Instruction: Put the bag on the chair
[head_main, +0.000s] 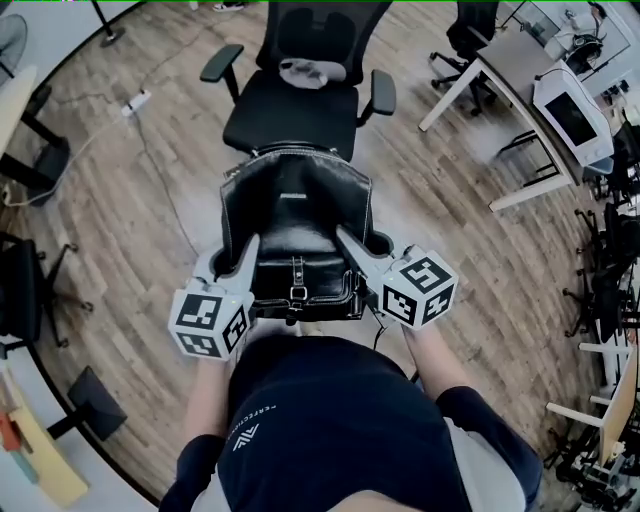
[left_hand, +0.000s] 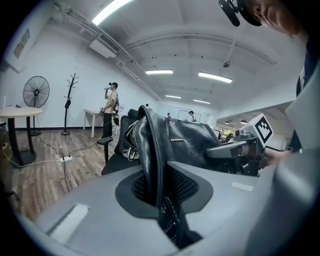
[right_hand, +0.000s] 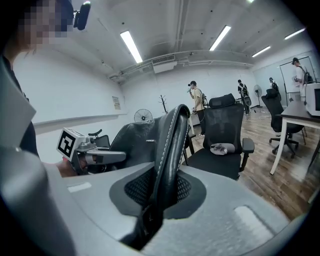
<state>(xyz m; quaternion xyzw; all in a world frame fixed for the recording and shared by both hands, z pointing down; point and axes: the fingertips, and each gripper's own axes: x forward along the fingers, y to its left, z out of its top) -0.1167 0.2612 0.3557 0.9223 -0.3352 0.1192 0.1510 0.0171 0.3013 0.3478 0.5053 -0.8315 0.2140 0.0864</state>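
A black leather bag (head_main: 295, 215) hangs in the air between my two grippers, just in front of a black office chair (head_main: 290, 115). My left gripper (head_main: 240, 262) is shut on the bag's left edge, and the left gripper view shows the leather (left_hand: 150, 150) pinched between its jaws (left_hand: 159, 192). On the bag's right side my right gripper (head_main: 350, 245) is shut on a stitched edge (right_hand: 172, 145) that runs down into its jaws (right_hand: 162, 187). The chair (right_hand: 225, 135) faces me, with a small grey object (head_main: 310, 70) lying at the back of its seat. Behind the bag, the chair (left_hand: 111, 157) shows in the left gripper view.
A white desk (head_main: 505, 65) with a monitor (head_main: 572, 112) stands at the right, with more chairs beyond it. A power strip (head_main: 135, 102) and its cable lie on the wood floor at the left. A person (left_hand: 111, 107), a fan (left_hand: 36, 92) and a round table (left_hand: 15, 114) stand farther off.
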